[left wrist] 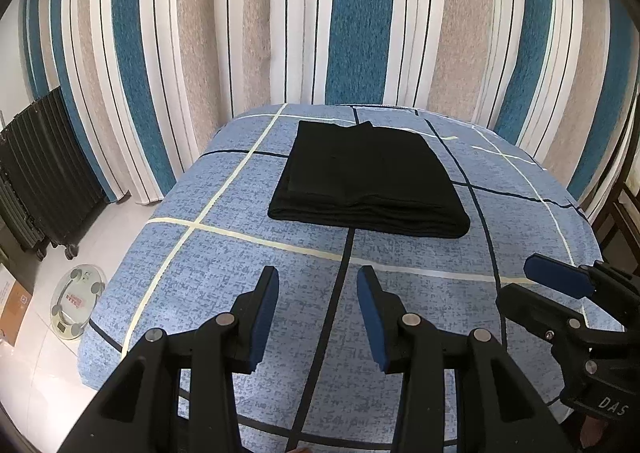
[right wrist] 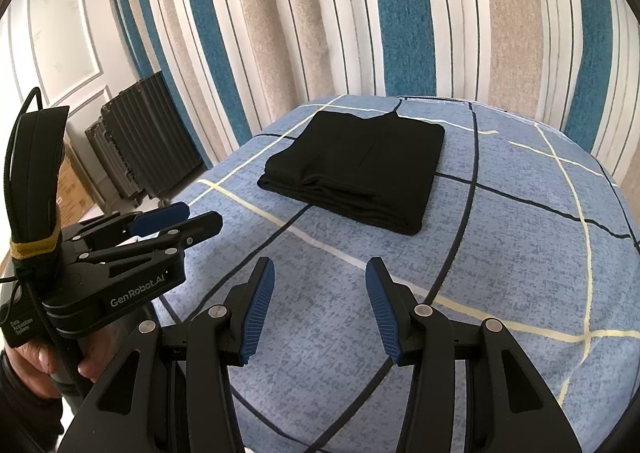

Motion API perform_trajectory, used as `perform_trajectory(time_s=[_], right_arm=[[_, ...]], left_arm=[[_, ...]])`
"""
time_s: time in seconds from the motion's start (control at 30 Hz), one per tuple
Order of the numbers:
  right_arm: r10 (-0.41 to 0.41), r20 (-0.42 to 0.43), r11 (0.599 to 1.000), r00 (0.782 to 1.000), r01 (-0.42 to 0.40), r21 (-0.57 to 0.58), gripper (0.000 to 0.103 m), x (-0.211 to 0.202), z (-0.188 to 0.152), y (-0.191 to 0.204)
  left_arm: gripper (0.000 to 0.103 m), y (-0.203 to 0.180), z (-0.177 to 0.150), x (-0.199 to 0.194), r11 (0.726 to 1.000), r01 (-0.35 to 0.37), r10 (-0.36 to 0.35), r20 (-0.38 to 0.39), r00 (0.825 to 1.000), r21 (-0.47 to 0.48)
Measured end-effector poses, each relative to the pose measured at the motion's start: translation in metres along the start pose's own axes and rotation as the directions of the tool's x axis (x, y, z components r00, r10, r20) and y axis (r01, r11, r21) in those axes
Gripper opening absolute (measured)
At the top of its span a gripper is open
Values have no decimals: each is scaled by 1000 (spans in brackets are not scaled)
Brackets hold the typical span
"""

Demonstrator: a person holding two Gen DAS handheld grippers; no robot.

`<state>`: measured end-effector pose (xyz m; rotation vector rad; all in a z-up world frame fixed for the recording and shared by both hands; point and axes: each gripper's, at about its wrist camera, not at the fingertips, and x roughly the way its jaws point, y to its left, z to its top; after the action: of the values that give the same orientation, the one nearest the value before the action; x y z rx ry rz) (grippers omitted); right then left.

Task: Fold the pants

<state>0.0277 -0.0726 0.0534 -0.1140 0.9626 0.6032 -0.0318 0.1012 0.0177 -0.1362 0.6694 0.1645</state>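
Note:
Black pants lie folded into a flat rectangle on the far half of the blue checked bed, also seen as pants on the bed in the right wrist view. My left gripper hovers over the near part of the bed, open, with nothing between its blue pads. My right gripper hovers beside it, open and empty too. Each gripper shows from the side in the other's view: right gripper, left gripper. Both are well short of the pants.
A striped blue, beige and white curtain hangs behind the bed. On the floor to the left stand a dark suitcase, a glass scale and a cardboard box. A hand holds the left gripper's handle.

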Motion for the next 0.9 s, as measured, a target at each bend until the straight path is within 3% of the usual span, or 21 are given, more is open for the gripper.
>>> perform_trajectory(time_s=[0.9], right_arm=[[5,-4,1000,1000,-5,-12,48,1,0,1]], left_arm=[[43,0,1,0,1000,-6,6,0,1000,1]])
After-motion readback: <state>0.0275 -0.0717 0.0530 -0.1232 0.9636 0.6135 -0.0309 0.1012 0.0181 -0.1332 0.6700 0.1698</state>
